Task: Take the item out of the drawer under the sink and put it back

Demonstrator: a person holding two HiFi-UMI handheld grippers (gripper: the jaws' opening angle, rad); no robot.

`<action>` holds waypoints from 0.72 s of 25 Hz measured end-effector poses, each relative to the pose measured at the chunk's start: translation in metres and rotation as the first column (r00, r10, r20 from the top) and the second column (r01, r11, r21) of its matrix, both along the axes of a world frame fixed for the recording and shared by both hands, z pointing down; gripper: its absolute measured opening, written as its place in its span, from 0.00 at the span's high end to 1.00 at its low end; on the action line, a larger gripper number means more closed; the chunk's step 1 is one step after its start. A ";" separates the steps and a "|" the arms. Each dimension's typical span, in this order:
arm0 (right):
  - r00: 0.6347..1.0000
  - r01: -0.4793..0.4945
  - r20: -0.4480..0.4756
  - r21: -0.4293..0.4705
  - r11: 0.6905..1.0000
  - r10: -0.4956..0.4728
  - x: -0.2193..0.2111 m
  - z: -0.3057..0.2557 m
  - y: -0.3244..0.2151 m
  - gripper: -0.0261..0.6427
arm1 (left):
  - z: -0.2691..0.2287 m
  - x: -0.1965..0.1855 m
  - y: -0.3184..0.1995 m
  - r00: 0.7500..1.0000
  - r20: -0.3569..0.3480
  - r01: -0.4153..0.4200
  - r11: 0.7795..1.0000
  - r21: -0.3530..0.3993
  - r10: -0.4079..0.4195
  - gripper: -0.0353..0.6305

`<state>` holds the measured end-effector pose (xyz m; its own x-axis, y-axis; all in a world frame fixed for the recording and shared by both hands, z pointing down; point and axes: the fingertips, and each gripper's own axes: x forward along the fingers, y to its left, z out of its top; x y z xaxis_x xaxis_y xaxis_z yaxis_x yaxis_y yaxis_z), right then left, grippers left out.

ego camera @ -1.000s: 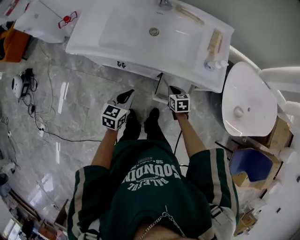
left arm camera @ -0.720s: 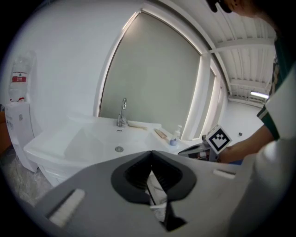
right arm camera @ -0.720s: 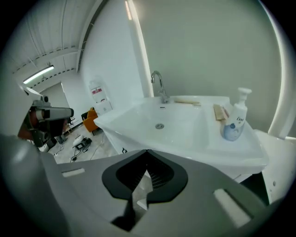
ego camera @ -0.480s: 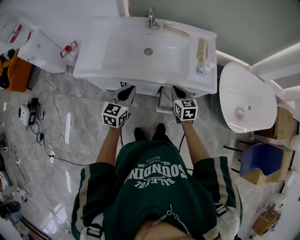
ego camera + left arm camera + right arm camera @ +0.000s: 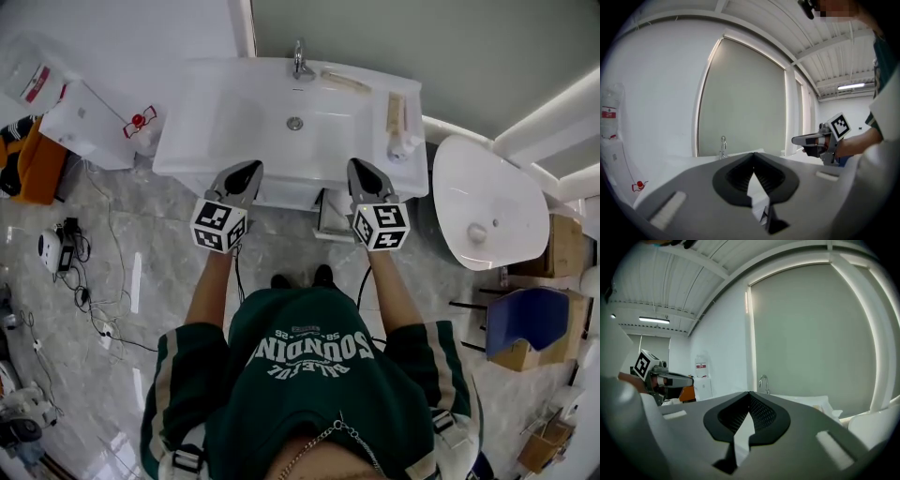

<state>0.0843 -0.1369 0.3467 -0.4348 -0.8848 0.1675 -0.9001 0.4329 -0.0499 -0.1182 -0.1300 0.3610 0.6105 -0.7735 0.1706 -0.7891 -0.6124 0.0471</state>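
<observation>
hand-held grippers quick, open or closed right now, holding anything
Left hand-held gripper: closed, holding nothing.
Right hand-held gripper: closed, holding nothing.

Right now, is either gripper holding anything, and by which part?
Nothing is held. The left gripper and the right gripper both hover in front of the sink, each shut and empty.

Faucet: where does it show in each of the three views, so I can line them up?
Head view: the faucet is at top centre.
Left gripper view: the faucet is left of centre, a little below the middle.
Right gripper view: the faucet is just right of centre, a little below the middle.
Shared landmark: the grey wall panel behind it.
</observation>
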 end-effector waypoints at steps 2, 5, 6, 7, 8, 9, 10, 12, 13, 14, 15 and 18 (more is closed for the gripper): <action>1.000 -0.002 0.008 0.013 1.000 0.002 -0.004 -0.009 0.002 0.96 | -0.005 -0.005 -0.001 1.000 -0.004 0.006 1.000 0.009 -0.006 0.87; 0.999 -0.016 0.029 0.017 1.000 0.016 -0.005 -0.013 0.005 0.96 | -0.008 -0.010 -0.003 1.000 -0.008 0.012 1.000 0.011 -0.012 0.87; 0.999 -0.020 0.029 0.016 1.000 0.019 -0.005 -0.011 0.006 0.96 | -0.008 -0.011 -0.003 1.000 -0.010 0.013 1.000 0.010 -0.013 0.87; 0.999 -0.022 0.027 0.013 1.000 0.022 -0.005 -0.009 0.008 0.96 | -0.007 -0.011 -0.002 1.000 -0.012 0.013 1.000 0.008 -0.013 0.87; 0.999 -0.025 0.024 0.009 1.000 0.024 -0.005 -0.007 0.009 0.96 | -0.006 -0.011 -0.001 1.000 -0.014 0.013 1.000 0.005 -0.013 0.87; 0.999 -0.026 0.022 0.006 1.000 0.026 -0.004 -0.005 0.010 0.96 | -0.005 -0.011 0.000 1.000 -0.015 0.014 1.000 0.002 -0.014 0.87; 0.999 -0.027 0.020 0.004 1.000 0.027 -0.004 -0.004 0.011 0.96 | -0.004 -0.011 0.001 1.000 -0.015 0.015 1.000 0.000 -0.015 0.87; 1.000 -0.026 0.017 0.000 1.000 0.026 -0.003 -0.003 0.013 0.96 | -0.002 -0.010 0.002 1.000 -0.017 0.016 1.000 -0.005 -0.016 0.87; 1.000 -0.026 0.016 -0.001 1.000 0.026 -0.002 -0.002 0.013 0.96 | 0.000 -0.010 0.003 1.000 -0.019 0.016 1.000 -0.007 -0.016 0.87; 1.000 -0.026 0.015 0.000 1.000 0.026 -0.001 -0.002 0.014 0.96 | 0.001 -0.009 0.004 1.000 -0.020 0.015 1.000 -0.009 -0.015 0.87; 1.000 -0.026 0.015 0.000 1.000 0.026 -0.001 -0.002 0.015 0.96 | 0.002 -0.007 0.005 1.000 -0.022 0.014 1.000 -0.010 -0.014 0.87; 1.000 -0.023 0.016 0.002 1.000 0.023 0.000 -0.002 0.018 0.96 | 0.003 -0.004 0.006 1.000 -0.023 0.011 1.000 -0.013 -0.011 0.87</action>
<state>0.0846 -0.1191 0.3450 -0.4167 -0.8951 0.1585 -0.9090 0.4120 -0.0634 -0.1219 -0.1243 0.3640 0.6061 -0.7778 0.1662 -0.7942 -0.6032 0.0732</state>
